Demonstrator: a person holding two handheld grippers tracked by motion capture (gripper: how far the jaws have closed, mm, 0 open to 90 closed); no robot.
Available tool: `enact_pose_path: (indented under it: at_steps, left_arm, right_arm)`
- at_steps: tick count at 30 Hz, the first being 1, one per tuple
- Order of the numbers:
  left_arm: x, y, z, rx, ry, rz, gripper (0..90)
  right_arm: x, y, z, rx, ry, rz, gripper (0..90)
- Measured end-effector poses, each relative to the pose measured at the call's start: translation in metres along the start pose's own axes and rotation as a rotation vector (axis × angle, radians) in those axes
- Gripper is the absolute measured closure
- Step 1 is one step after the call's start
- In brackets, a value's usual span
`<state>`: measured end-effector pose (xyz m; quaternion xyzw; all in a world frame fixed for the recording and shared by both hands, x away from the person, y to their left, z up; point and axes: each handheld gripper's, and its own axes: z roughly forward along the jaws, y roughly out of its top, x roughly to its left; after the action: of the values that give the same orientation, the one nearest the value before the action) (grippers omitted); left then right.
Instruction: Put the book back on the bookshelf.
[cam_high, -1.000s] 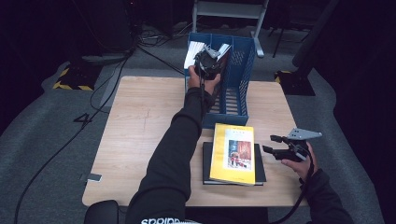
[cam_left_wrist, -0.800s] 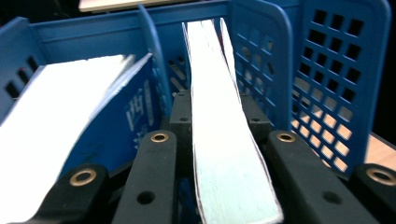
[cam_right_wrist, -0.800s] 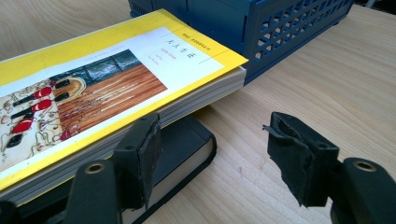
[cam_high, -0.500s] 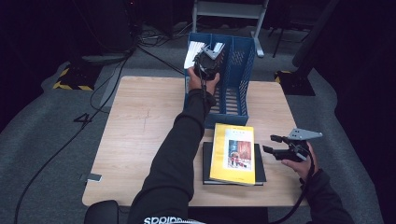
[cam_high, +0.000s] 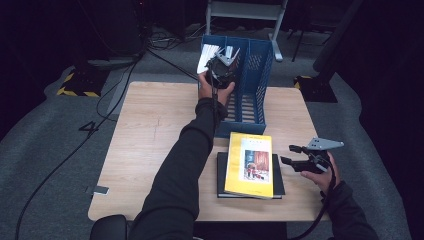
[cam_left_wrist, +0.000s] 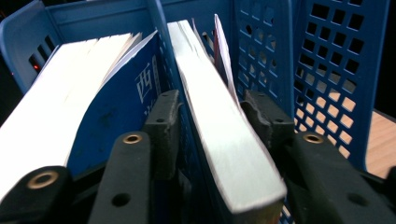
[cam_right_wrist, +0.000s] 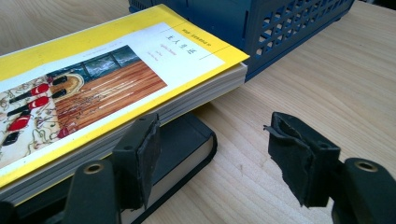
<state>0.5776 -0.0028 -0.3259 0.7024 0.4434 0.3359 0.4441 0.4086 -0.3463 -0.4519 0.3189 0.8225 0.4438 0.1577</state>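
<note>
Your left gripper (cam_high: 221, 65) reaches into the blue rack (cam_high: 262, 75) at the table's (cam_high: 150, 130) far edge. Its jaws have just been opening and now stand loose on either side of a white book (cam_left_wrist: 224, 135) standing in a middle slot, beside a blue book (cam_left_wrist: 116, 107). Near you, a yellow book (cam_high: 250, 164) lies on a black book (cam_high: 221, 175). Your right gripper (cam_high: 292, 156) rests just right of that stack, jaws apart, holding nothing.
</note>
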Motion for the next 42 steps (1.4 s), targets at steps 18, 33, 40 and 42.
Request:
enact_pose_path:
  at_steps: [18, 33, 40, 42]
  left_arm:
    - [0.022, -0.015, -0.045, -0.03, -0.133, 0.108, 38.9]
    - [0.029, -0.052, -0.092, -0.056, -0.303, 0.245, 32.0]
    - [0.029, -0.079, -0.107, -0.022, -0.35, 0.337, 29.2]
    - [0.029, -0.088, -0.111, -0.007, -0.345, 0.36, 28.4]
  right_arm:
    - [0.002, 0.001, 0.002, 0.012, -0.004, 0.0, 34.0]
    - [0.003, -0.001, 0.006, 0.038, 0.005, 0.009, 32.3]
    - [0.003, 0.0, 0.004, 0.029, 0.008, 0.029, 31.6]
    - [0.004, 0.0, 0.004, 0.034, 0.012, 0.025, 31.4]
